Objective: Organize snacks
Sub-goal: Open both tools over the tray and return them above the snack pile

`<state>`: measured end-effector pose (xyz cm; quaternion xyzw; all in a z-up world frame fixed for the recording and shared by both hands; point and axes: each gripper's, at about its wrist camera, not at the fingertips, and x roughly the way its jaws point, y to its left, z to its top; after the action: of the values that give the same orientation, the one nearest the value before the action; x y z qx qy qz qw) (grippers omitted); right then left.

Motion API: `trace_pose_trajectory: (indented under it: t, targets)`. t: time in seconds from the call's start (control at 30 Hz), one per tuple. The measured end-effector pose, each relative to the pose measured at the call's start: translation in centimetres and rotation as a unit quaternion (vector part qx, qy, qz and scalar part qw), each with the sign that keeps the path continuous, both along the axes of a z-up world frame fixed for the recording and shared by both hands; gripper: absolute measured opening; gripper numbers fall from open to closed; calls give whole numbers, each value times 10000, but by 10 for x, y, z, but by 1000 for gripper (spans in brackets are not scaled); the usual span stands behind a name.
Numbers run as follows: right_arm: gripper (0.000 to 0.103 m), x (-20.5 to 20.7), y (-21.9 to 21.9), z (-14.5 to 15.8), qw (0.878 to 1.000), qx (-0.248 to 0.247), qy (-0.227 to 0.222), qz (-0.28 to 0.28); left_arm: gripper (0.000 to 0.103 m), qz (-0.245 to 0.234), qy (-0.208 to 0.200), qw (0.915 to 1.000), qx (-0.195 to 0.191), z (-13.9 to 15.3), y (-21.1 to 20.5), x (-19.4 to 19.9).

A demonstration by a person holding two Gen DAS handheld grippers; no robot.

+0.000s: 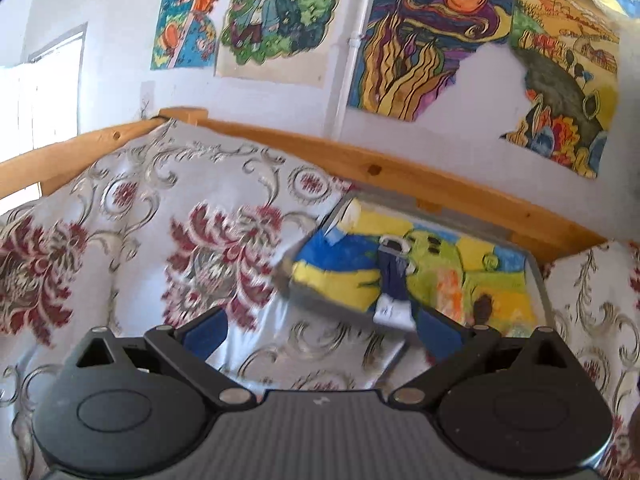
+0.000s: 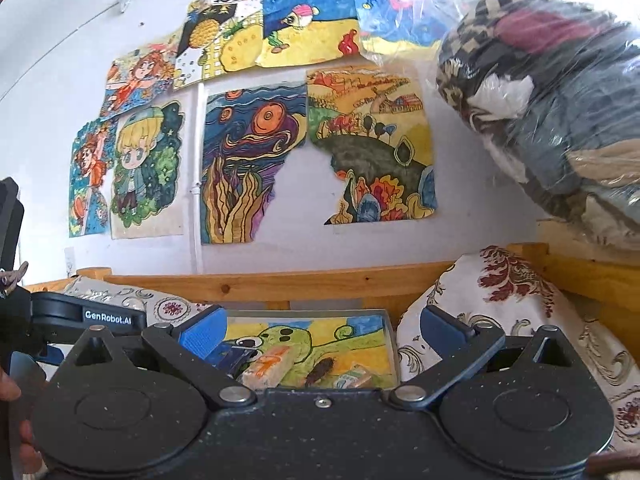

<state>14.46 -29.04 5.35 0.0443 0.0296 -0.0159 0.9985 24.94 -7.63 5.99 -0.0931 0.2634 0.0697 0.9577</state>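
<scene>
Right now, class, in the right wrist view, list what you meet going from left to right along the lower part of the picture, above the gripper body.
Left gripper → right gripper's left blue finger pad → tray with painted lining and snacks → right blue finger pad → floral cushion.

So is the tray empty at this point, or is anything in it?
Not empty. The right wrist view shows the tray holding an orange-marked snack packet, a small green packet and a dark item.
</scene>
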Motion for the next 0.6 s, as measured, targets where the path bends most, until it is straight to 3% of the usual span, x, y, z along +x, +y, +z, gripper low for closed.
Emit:
trace_pose_trajectory:
  t: [0.2, 0.6]
  targets:
    - [102, -29, 12, -8, 9997, -166, 145, 98, 103, -65, 286, 9996, 8, -18, 20, -28]
    - [102, -67, 40, -33, 9939, -320, 959, 432, 102, -444, 507, 9977, 107, -55, 53, -83]
